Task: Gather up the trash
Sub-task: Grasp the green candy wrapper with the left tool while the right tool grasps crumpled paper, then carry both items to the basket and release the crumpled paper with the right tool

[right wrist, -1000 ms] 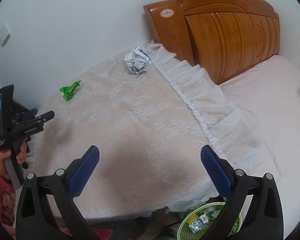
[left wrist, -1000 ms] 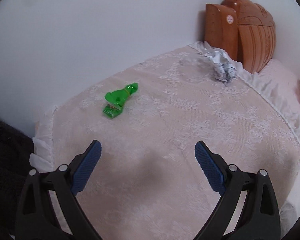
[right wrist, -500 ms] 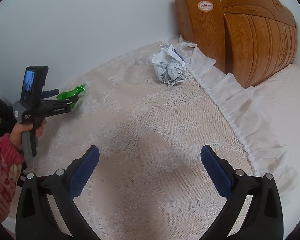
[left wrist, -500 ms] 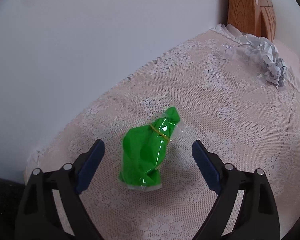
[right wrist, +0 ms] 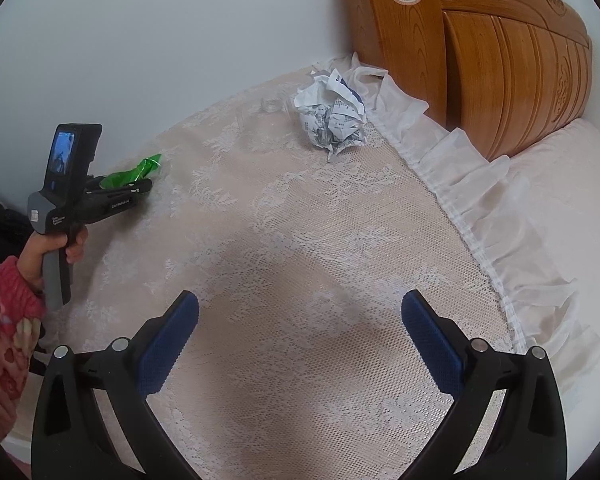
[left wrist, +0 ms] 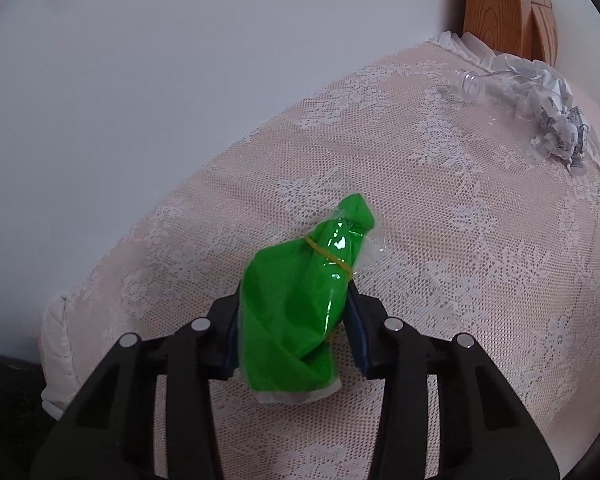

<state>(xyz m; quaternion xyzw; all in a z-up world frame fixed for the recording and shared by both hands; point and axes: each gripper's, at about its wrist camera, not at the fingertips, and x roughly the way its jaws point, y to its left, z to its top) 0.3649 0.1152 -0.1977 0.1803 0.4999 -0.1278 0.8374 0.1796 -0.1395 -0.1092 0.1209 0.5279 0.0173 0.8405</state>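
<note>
At the left edge of the lace cover (right wrist: pixel 300 264) we are squeezing the left gripper (left wrist: pixel 294 322) onto the green wrapper (left wrist: pixel 300 292) — its pads are pressing both sides of the wrapper, which is lying on the cover. Further right, the right gripper (right wrist: pixel 300 340) is hanging wide open with nothing in it — the crumpled paper (right wrist: pixel 332 116) is lying beyond it, near the headboard (right wrist: pixel 480 60).
</note>
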